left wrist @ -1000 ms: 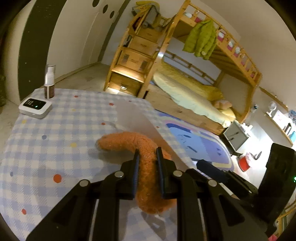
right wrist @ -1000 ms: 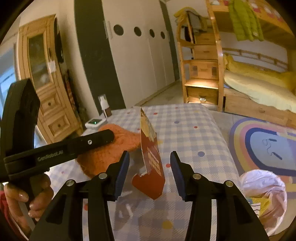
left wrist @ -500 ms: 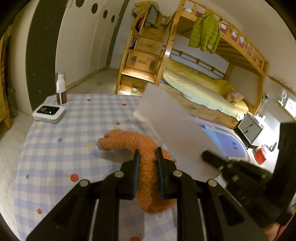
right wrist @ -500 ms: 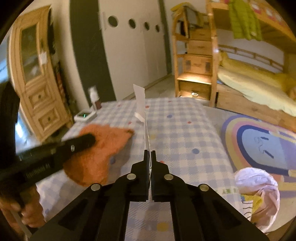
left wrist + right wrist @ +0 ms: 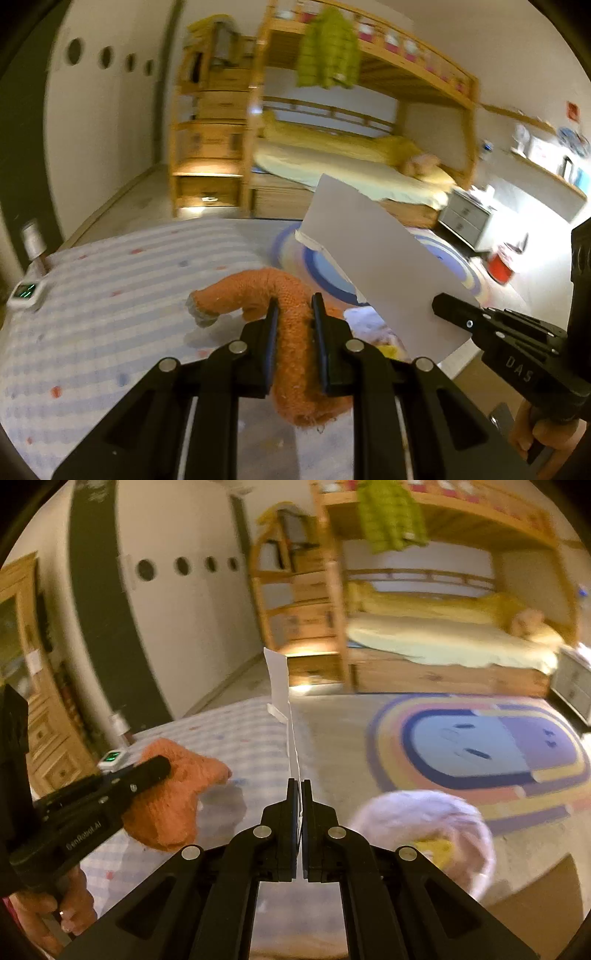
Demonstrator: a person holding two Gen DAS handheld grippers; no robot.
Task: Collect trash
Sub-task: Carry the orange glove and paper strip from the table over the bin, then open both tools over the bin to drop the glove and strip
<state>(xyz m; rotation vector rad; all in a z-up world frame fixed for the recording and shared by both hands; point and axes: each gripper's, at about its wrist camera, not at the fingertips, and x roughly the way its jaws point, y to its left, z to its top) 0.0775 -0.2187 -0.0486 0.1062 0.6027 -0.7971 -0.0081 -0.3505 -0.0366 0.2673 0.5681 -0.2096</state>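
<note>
A child's bedroom, both views blurred. A wooden bunk bed (image 5: pixel 369 122) fills the 12 to 2 o'clock part of the left wrist view, with a green jacket (image 5: pixel 328 48) hung on its top rail. A striped oval rug (image 5: pixel 476 753) covers the floor toward 3 o'clock in the right wrist view. A table with a checked cloth (image 5: pixel 92 314) fills the 7 to 10 o'clock area of the left wrist view.

A white-lined trash bag (image 5: pixel 424 827), with something yellow inside, sits open on the floor at 4 o'clock in the right wrist view, just beside the table's edge.

The left gripper (image 5: pixel 294 332) has its jaws nearly closed, squeezing a fuzzy orange cloth (image 5: pixel 288 354) between the pads; the cloth curls up and out toward 10 o'clock, lifted off the table, and droops below the fingers.

The right gripper (image 5: pixel 299 812) has its jaws closed tight on a torn piece of cardboard packaging (image 5: pixel 282 705). Seen edge-on from its own camera, the card stands upright toward 12 o'clock. From the left wrist view its plain grey face (image 5: pixel 373 266) shows at 2 o'clock, above the trash bag.

A small white device with a green display (image 5: pixel 26 291) lies on the cloth at 9 o'clock.
</note>
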